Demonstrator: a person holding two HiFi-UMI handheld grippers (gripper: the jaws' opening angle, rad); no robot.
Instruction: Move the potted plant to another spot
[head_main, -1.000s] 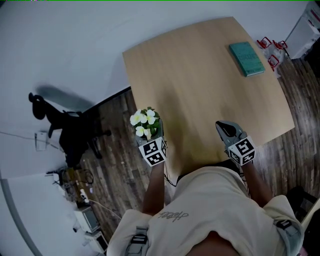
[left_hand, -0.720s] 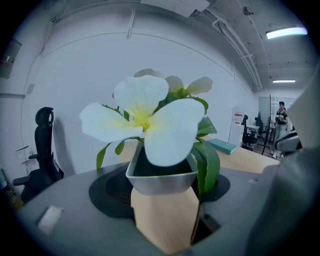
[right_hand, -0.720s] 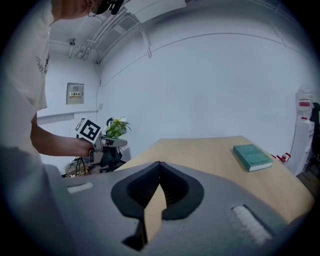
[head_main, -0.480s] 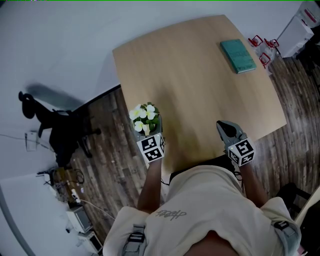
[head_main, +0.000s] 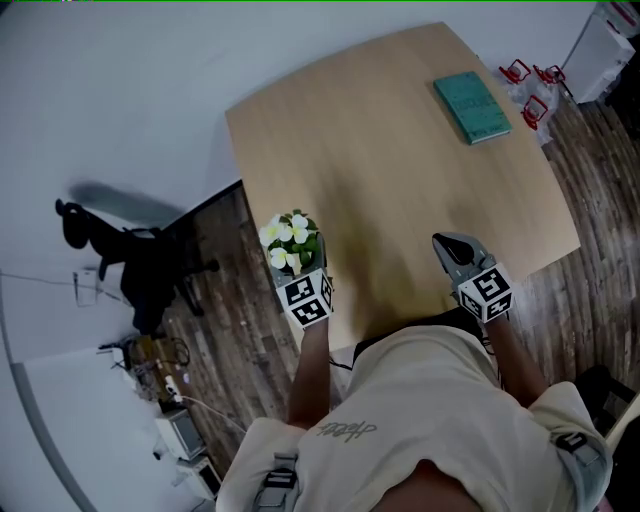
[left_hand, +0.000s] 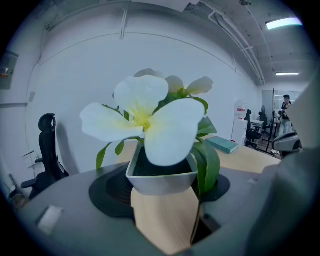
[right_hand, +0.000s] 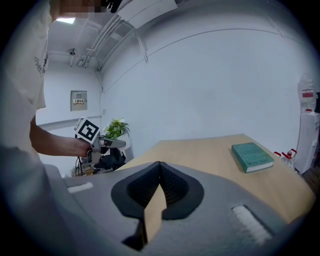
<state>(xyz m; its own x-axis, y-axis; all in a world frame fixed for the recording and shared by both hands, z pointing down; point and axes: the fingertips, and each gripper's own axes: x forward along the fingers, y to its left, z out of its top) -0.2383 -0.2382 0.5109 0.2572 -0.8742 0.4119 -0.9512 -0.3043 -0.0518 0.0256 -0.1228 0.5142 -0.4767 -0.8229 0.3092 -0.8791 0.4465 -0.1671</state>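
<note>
The potted plant (head_main: 291, 241), white flowers and green leaves in a small white pot (left_hand: 162, 176), hangs over the near left edge of the wooden table (head_main: 400, 160). My left gripper (head_main: 295, 264) is shut on the pot, and its jaws press the pot's sides (left_hand: 162, 184). From the right gripper view, the plant (right_hand: 116, 127) and the left gripper (right_hand: 111, 142) show at the left. My right gripper (head_main: 452, 246) is over the table's near edge, shut and empty, its tips meeting (right_hand: 159, 164).
A teal book (head_main: 472, 93) (right_hand: 252, 156) (left_hand: 222, 145) lies at the table's far right corner. A black office chair (head_main: 150, 270) (left_hand: 47, 145) stands on the wood floor to the left. Red-handled items (head_main: 527, 85) and a white cabinet (head_main: 600, 40) are beyond the table. Cables and devices (head_main: 180, 430) lie at lower left.
The table and book have shifted a little up and left in the head view as the person moves. Both grippers keep their places in the view. The plant stays held.
</note>
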